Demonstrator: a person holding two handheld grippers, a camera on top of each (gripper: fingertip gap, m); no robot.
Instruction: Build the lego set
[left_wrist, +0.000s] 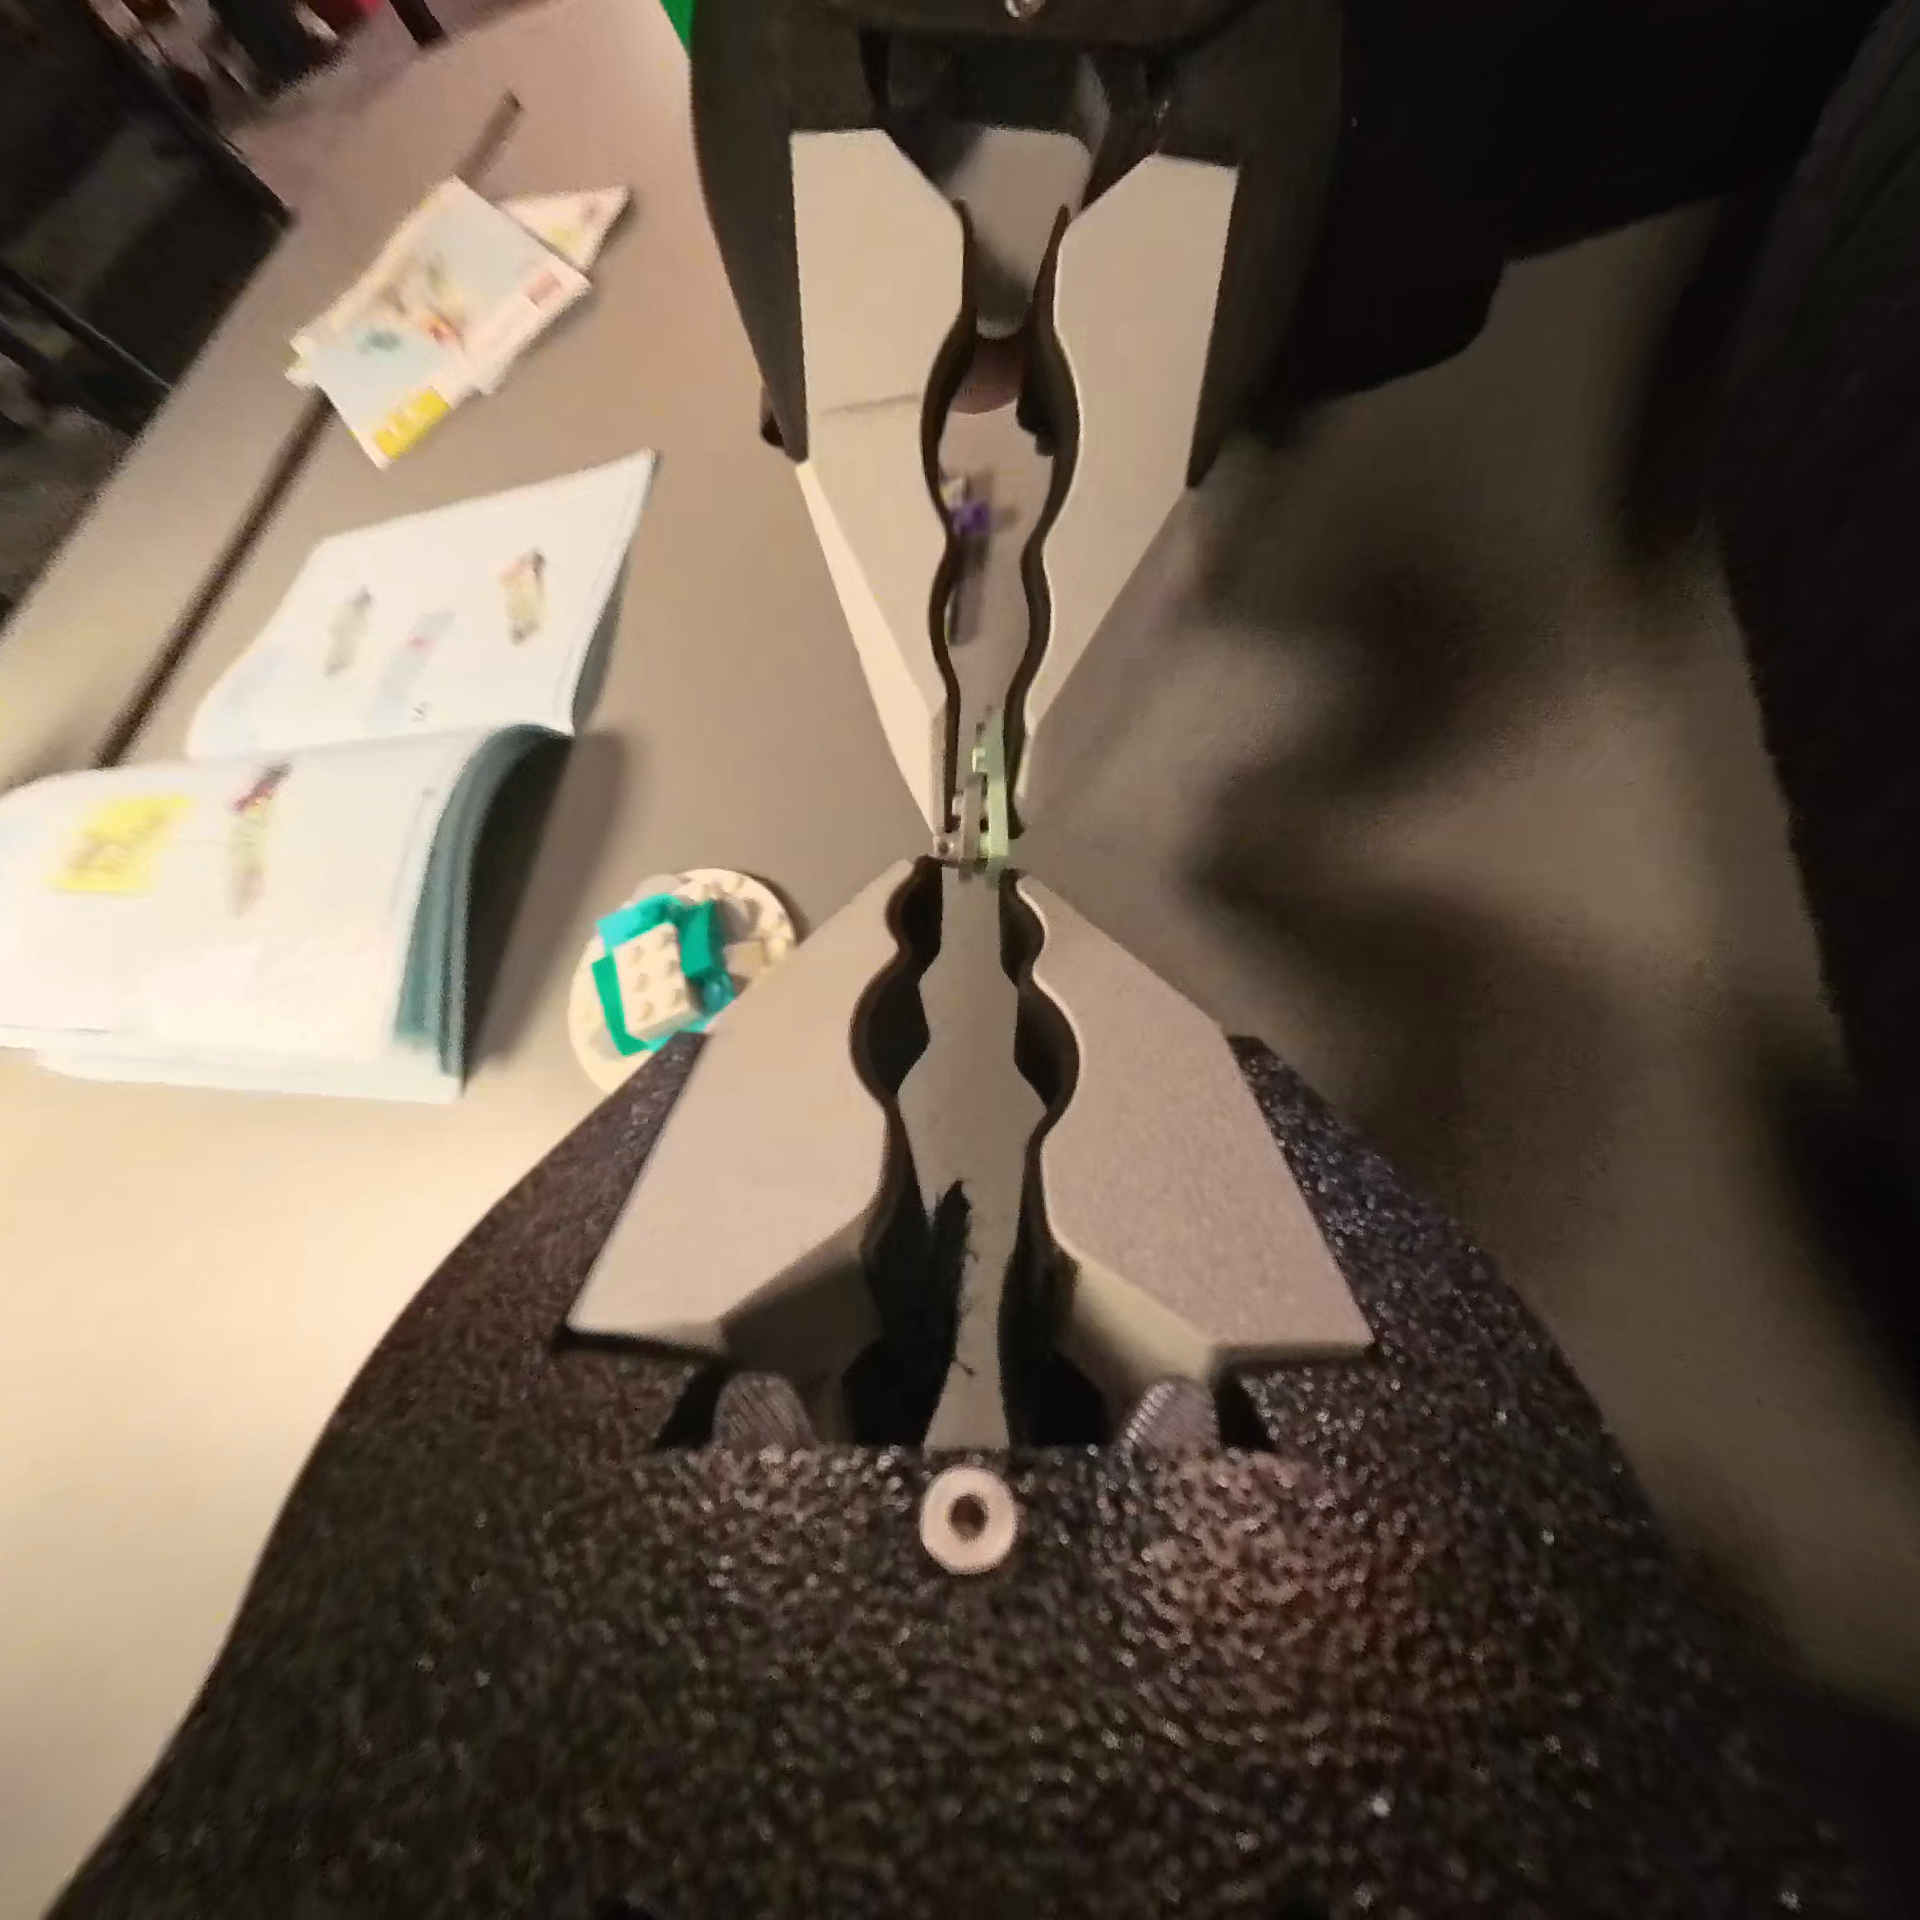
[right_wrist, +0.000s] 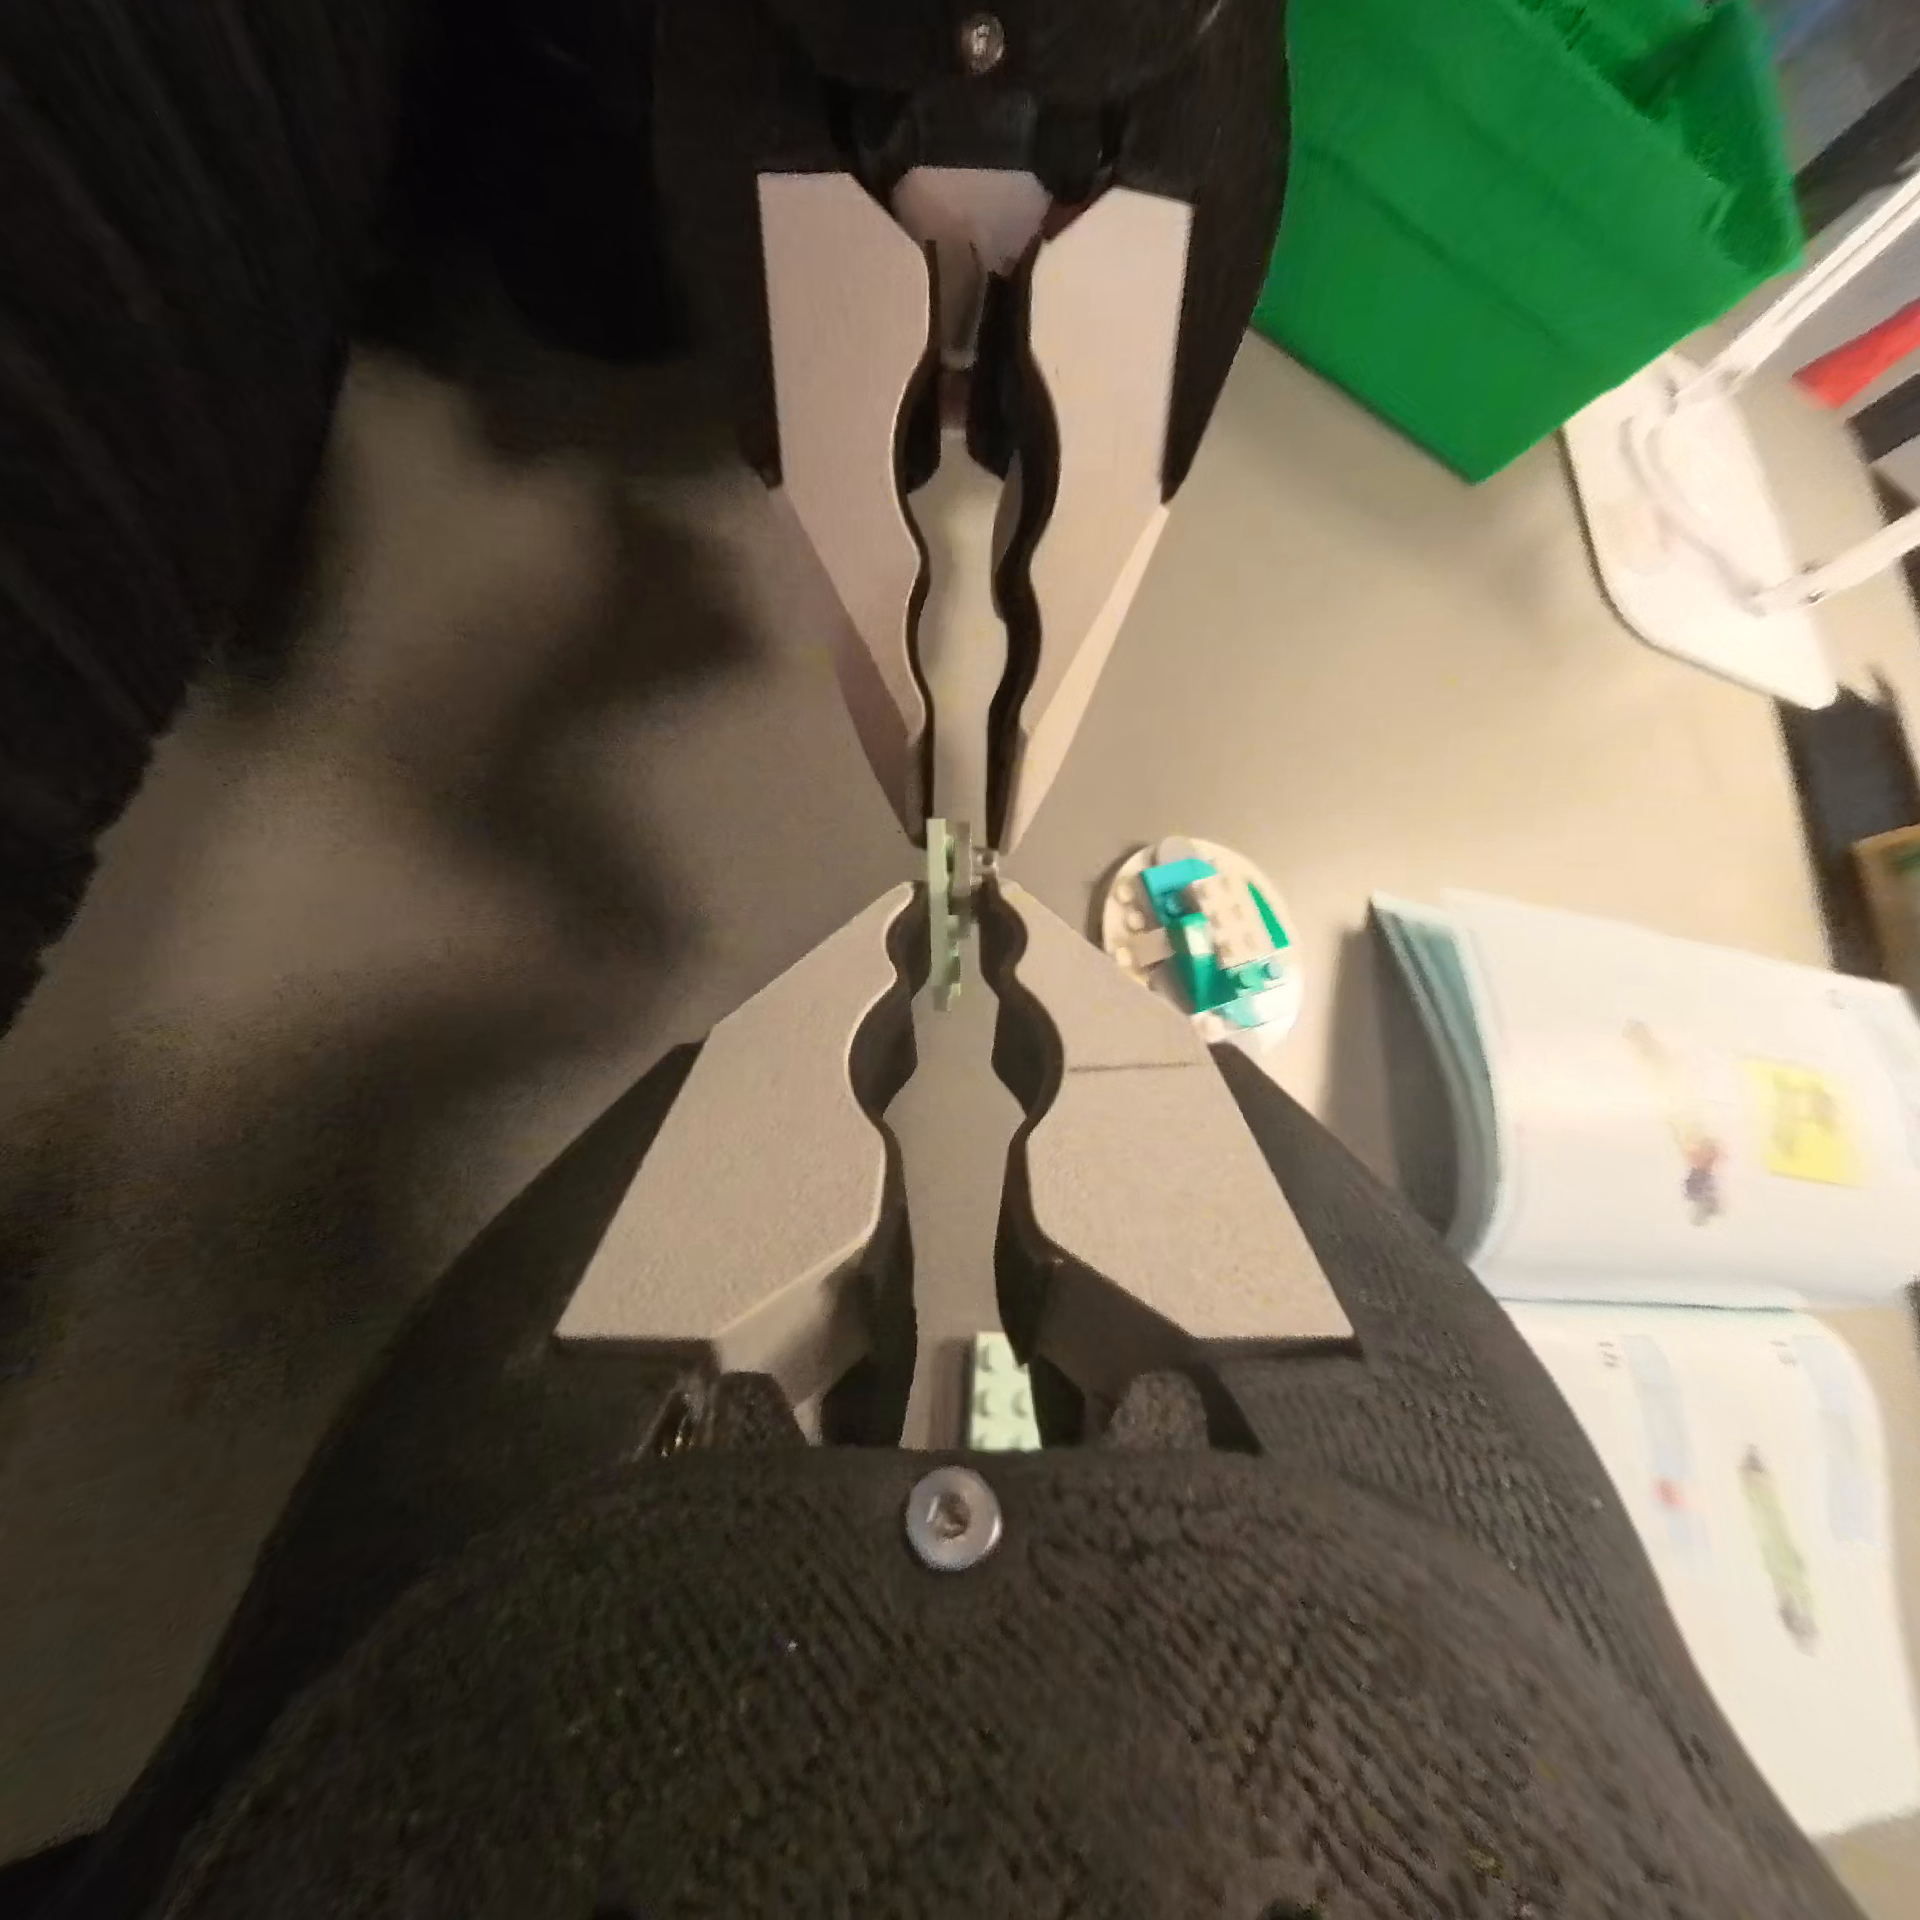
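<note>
Where the two grey, wavy-edged finger pairs meet tip to tip above the grey table, the right gripper is closed on a thin pale-green lego plate, which lies edge-on between its fingers and juts past their tips. The left gripper meets it there, its tips pinched on a small grey lego piece joined to the plate. Beyond sit a round white plate of teal and grey bricks, open instruction booklets and a green bin.
</note>
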